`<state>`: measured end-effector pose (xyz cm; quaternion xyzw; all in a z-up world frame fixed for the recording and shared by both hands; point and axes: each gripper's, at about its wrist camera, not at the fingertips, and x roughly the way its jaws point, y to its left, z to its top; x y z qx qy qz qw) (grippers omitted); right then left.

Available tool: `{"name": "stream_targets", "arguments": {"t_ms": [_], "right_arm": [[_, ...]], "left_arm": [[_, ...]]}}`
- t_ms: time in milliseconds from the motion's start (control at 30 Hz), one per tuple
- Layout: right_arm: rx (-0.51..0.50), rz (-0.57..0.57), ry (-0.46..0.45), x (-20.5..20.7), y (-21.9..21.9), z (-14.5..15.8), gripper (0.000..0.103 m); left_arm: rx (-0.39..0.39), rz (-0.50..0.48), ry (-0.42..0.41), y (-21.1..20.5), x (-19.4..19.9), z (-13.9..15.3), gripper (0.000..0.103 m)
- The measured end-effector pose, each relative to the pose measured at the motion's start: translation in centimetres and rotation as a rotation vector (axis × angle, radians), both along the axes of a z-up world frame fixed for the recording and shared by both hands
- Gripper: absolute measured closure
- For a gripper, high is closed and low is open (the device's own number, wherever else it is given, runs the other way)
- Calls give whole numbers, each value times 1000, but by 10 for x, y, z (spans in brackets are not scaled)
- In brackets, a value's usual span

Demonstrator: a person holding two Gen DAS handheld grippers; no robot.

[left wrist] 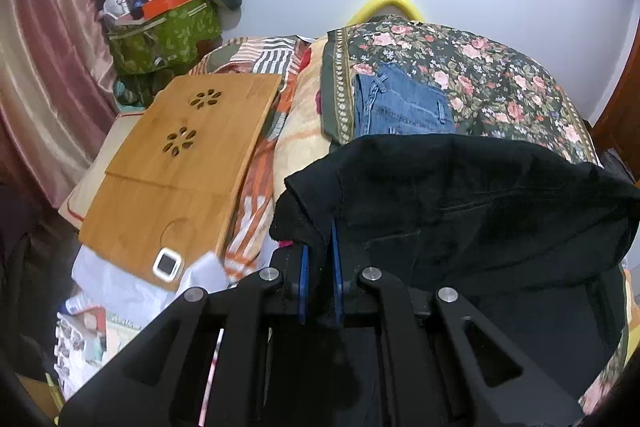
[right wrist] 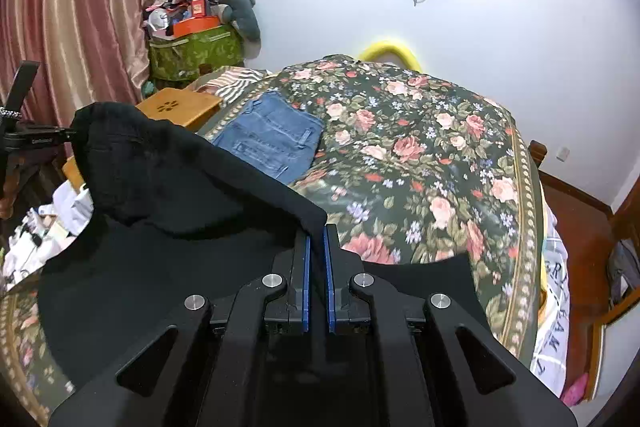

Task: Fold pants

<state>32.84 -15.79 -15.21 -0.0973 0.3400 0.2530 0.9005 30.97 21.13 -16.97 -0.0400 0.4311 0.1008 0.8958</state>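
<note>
Black pants (left wrist: 460, 211) pinched at both ends of one edge and held up over the floral bedspread (left wrist: 480, 75), so the cloth hangs as a sheet and can be laid over itself for a fold. Left gripper (left wrist: 320, 267) pressed together on a bunched corner, blue pads (left wrist: 303, 279) clamping thick fabric between them; clamped this deep probably to keep the heavy cloth from slipping. Right gripper (right wrist: 317, 267) likewise pinching the opposite corner, pads (right wrist: 306, 279) nearly touching, with only a thin edge of the pants (right wrist: 168, 187) caught at the tips. Lower part of the garment draped on the bed (right wrist: 460, 167) below, not yet clear of it. Folded jeans (right wrist: 272, 139) set aside farther up the bed, apparently already done and out of the working space. Wooden tray (left wrist: 180, 155) lying to the left, well apart from the fold area.
</note>
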Motion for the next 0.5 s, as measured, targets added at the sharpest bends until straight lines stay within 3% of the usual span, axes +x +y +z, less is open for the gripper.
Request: {"name": "stream_targets", "arguments": {"t_ms": [267, 367, 400, 500], "right_arm": [[21, 34, 14, -61, -2, -2, 98], [18, 47, 35, -81, -1, -10, 98], [13, 53, 45, -88, 0, -15, 98], [17, 59, 80, -101, 1, -26, 98]], "left_arm": [[-20, 19, 13, 8, -65, -12, 94], [-28, 32, 39, 14, -86, -24, 96], [-30, 37, 49, 16, -92, -29, 102], [-48, 45, 94, 23, -110, -47, 102]]}}
